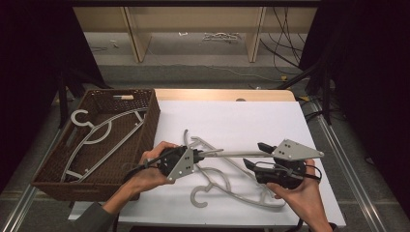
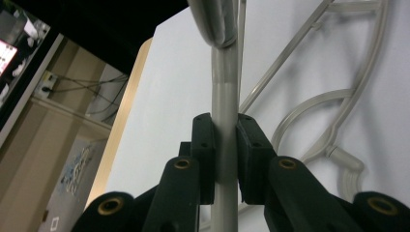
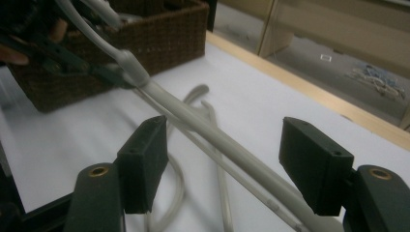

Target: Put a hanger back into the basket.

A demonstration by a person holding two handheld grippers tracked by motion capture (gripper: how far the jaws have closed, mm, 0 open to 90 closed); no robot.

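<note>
Hanger [image 1: 232, 153], grey plastic, is lifted just above the white worktop [image 1: 232, 121], its straight bar running between the two claws. Left claw [image 1: 199, 155] is clamped tight on that bar; the left gripper view has both pads pressed against the bar [image 2: 225, 96], holding one end up so the rest hangs free of the pile. Right claw [image 1: 254, 155] has its jaws spread wide with the bar passing between them, touching neither pad, probably lined up to take a second hold or just let go, can't tell which. Left hand [image 1: 150, 169] comes in low from the bottom edge, knuckles toward the basket, claw pointing right along the bar. Right hand [image 1: 295, 193] sits palm-up under its gripper, claw pointing left. More hangers [image 1: 227, 186] lie tangled flat on the worktop beneath. Farther left, the brown wicker basket [image 1: 48, 174] sits beside the worktop with other hangers [image 1: 96, 137] laid inside, likely the drop spot.
</note>
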